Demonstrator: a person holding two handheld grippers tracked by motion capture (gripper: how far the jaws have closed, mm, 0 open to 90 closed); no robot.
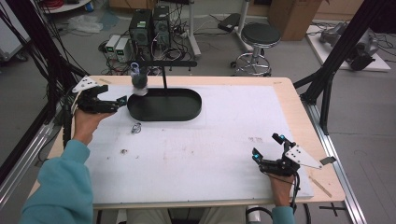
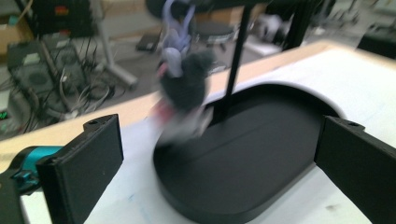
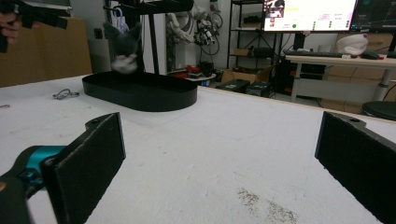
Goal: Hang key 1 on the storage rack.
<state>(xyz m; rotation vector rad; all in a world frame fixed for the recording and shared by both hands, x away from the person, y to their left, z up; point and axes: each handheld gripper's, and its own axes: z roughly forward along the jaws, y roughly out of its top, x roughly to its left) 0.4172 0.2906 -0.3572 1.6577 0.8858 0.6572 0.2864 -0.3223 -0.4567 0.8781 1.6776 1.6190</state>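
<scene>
A grey plush toy [image 1: 139,81] hangs by a lavender clip from the bar of a black stand [image 1: 164,74], over the left end of a black oval tray [image 1: 187,105]. My left gripper [image 1: 120,101] is just left of the tray, pointing at the toy, open with nothing between its jaws. In the left gripper view the blurred toy [image 2: 187,88] dangles ahead of the gripper [image 2: 219,172], above the tray [image 2: 261,154]. My right gripper [image 1: 267,145] rests open near the table's front right, empty; its own view shows it [image 3: 219,168] facing the distant tray [image 3: 140,95] and toy [image 3: 123,46].
A small metal ring [image 1: 136,127] lies on the white mat [image 1: 210,149] in front of the tray, also visible as the metal ring [image 3: 65,94]. A few dark specks mark the mat. A stool [image 1: 259,39] and computers stand on the floor beyond the table.
</scene>
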